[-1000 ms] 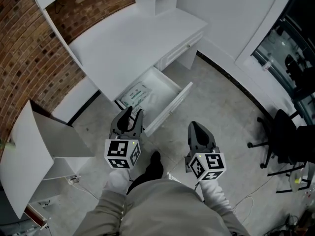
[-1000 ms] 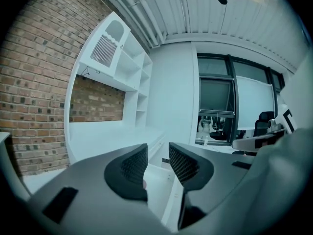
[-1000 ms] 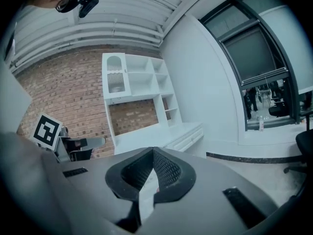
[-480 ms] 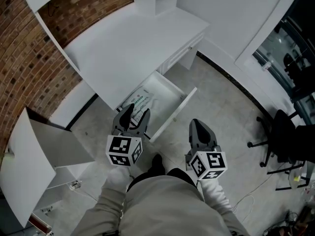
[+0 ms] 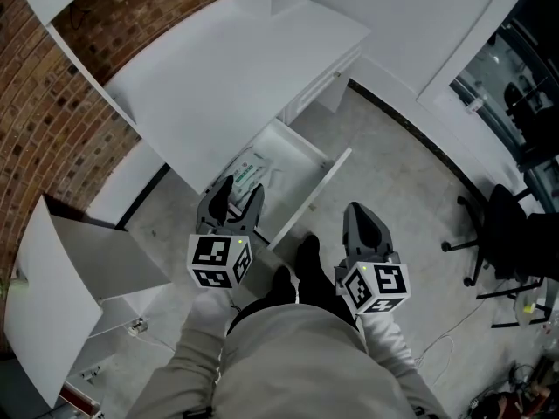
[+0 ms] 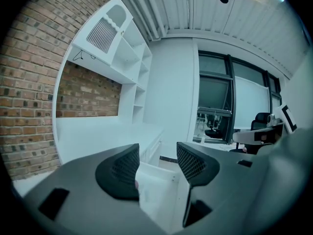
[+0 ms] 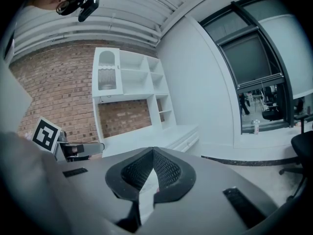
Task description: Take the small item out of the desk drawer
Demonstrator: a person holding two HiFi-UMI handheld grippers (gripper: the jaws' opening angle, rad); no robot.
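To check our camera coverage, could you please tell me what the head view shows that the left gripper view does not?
Only the head view makes out the packet lying in the open drawer, and the person's shoes. Only the left gripper view shows the upper shelves and the ceiling. Both show the left gripper, whose jaws have just been opening with nothing gripped, the white desk and the brick wall.

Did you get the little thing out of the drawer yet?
Not yet. Done: the drawer is pulled open. In hand: the left gripper is by the drawer, and its fingers have just been opening with nothing between them. Left: the small packet lies inside and must be gripped and lifted out. The right gripper is shut, holding nothing.
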